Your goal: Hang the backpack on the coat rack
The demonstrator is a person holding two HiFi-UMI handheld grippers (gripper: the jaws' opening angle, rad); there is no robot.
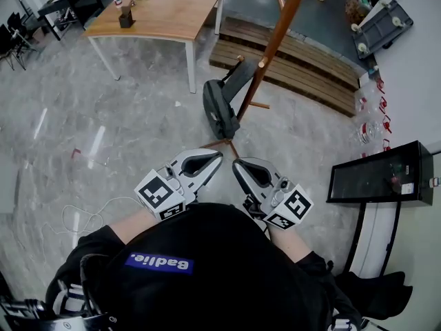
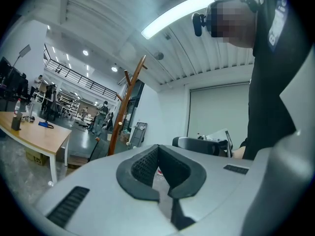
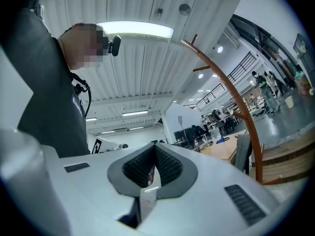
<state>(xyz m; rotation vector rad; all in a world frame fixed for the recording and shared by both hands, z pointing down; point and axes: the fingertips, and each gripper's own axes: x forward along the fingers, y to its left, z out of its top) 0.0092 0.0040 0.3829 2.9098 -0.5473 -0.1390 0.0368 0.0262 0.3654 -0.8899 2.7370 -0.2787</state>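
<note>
In the head view the dark grey backpack (image 1: pixel 219 109) stands on the floor and leans against the foot of the brown wooden coat rack (image 1: pixel 274 41). My left gripper (image 1: pixel 218 156) and right gripper (image 1: pixel 236 164) are side by side in front of me, short of the backpack, and point toward it. Both are shut with nothing between the jaws. The left gripper view shows my left gripper (image 2: pixel 158 150) with its pads together and the coat rack (image 2: pixel 125 107) beyond. The right gripper view shows my right gripper (image 3: pixel 155 151) shut too, with the coat rack (image 3: pixel 244 119) at the right.
A wooden table (image 1: pixel 162 16) with small items stands at the back left. Behind the rack lies a low wooden platform (image 1: pixel 303 64). A black box on a stand (image 1: pixel 382 174) is at the right wall. A white cable (image 1: pixel 83 216) lies on the floor at the left.
</note>
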